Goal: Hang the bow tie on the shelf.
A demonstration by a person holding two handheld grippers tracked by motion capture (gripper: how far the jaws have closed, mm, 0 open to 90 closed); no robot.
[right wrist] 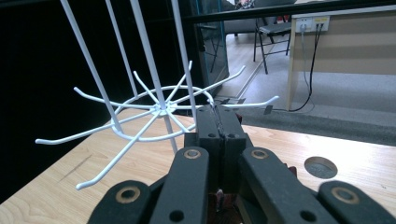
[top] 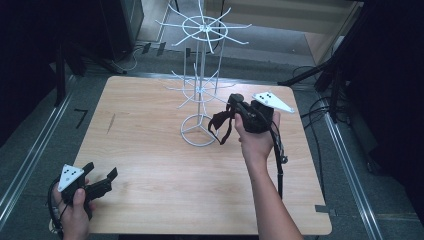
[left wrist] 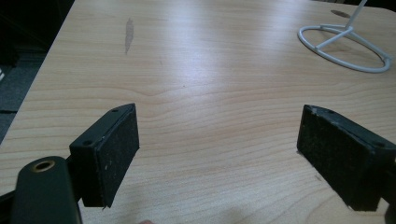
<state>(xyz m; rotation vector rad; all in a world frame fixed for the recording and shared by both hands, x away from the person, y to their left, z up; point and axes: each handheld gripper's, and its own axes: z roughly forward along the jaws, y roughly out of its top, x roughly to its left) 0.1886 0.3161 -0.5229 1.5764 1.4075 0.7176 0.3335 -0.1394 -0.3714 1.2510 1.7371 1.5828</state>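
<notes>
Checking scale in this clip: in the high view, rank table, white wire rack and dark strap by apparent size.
1. Table
2. White wire rack, though it stands tall toward the camera
3. Dark strap, hanging from the right claw

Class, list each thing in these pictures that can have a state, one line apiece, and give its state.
Left hand-held gripper: open, nothing between its jaws, low over the table.
Right hand-held gripper: shut on the strap, raised beside the rack's lower hooks.
Strap: dark loop hanging from the right hand-held gripper, not yet on a hook.
Wire rack: upright on the table, all visible hooks bare.
</notes>
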